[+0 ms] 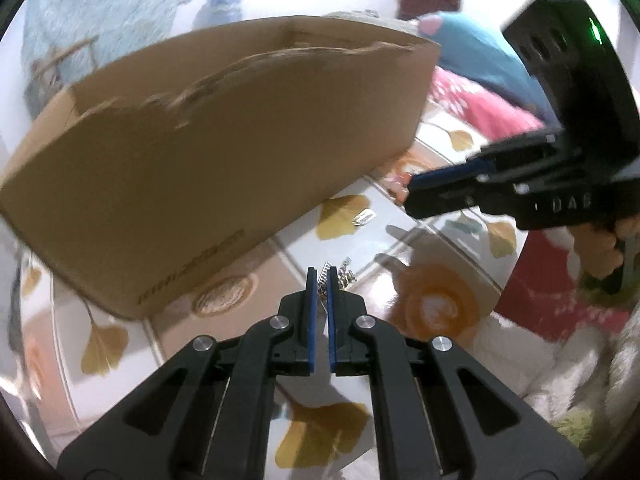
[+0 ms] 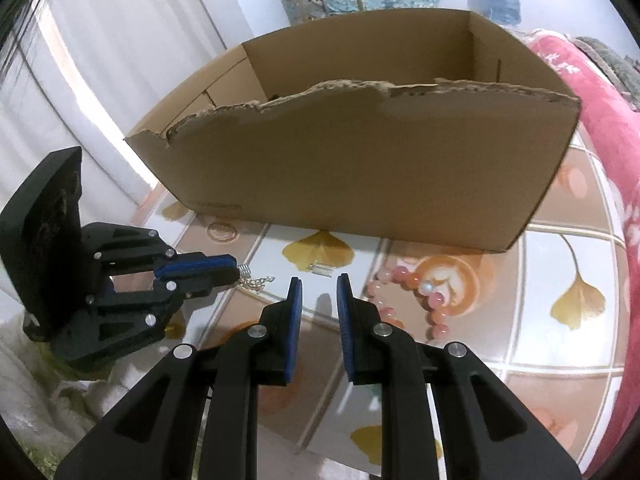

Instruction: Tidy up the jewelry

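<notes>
Left gripper (image 2: 236, 270) jaws clamped on silver chain (image 2: 256, 282); box (image 2: 360, 168) at its 11 o'clock; right gripper (image 2: 318, 286) jaws apart, empty

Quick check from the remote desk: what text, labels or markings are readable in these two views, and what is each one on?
"DAS", raised letters on the black body of the right gripper, seen from the left wrist view; other characters beside it are unclear.
Dark printed line along the lower side of the cardboard box: too blurred to read.
Small silver tag on the patterned tablecloth: too small to read.
</notes>
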Motion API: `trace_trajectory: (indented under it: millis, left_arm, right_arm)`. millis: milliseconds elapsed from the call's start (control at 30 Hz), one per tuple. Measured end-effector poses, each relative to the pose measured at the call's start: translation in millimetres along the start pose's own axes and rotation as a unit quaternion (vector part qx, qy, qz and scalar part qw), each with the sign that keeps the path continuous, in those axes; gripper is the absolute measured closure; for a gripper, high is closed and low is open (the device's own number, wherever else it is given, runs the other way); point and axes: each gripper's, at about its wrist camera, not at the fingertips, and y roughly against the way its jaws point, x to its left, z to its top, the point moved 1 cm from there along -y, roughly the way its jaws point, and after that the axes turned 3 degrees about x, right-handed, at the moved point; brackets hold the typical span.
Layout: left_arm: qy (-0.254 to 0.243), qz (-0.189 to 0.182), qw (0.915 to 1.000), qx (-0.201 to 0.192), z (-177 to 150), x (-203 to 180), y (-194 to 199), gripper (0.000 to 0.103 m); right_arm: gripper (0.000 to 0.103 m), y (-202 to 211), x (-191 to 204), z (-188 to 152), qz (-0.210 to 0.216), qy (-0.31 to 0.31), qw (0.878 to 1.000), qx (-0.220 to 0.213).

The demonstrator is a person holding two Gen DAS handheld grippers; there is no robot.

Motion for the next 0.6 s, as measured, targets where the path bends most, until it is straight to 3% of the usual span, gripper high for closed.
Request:
trace_trajectory:
  millis: [167,233,333,467,600]
  left_arm:
    - [0.074,-0.023,0.9969,-0.008,-5,27,5,0.096]
    - [0.097,-0.031,0.9947,-0.011,-7,35,5,0.077]
    - [0.115,-0.037,0.9925,-0.019,-10,42,9,0.074]
    - [0.103,-0.031,0.9941,-0.018,-14,39,12,0.074]
    - [0.056,-0.011,0.9983,-0.011,-8,18,5,0.074]
  right_arm:
    - [0.085,-3,-3,-3,-0.003,0.0,1.0,0.008]
    - [0.085,-4,-4,-2,-0.004,0.0,1.0,0.01]
    - [0.085,-5,-1,-3,-0.008,0.004,1.0,0.01]
    - [0.085,-10,1,0,-0.017,0.017,1.0,0.014]
    - [0.085,-17,7,3,-0.035,0.043,0.998,0.019]
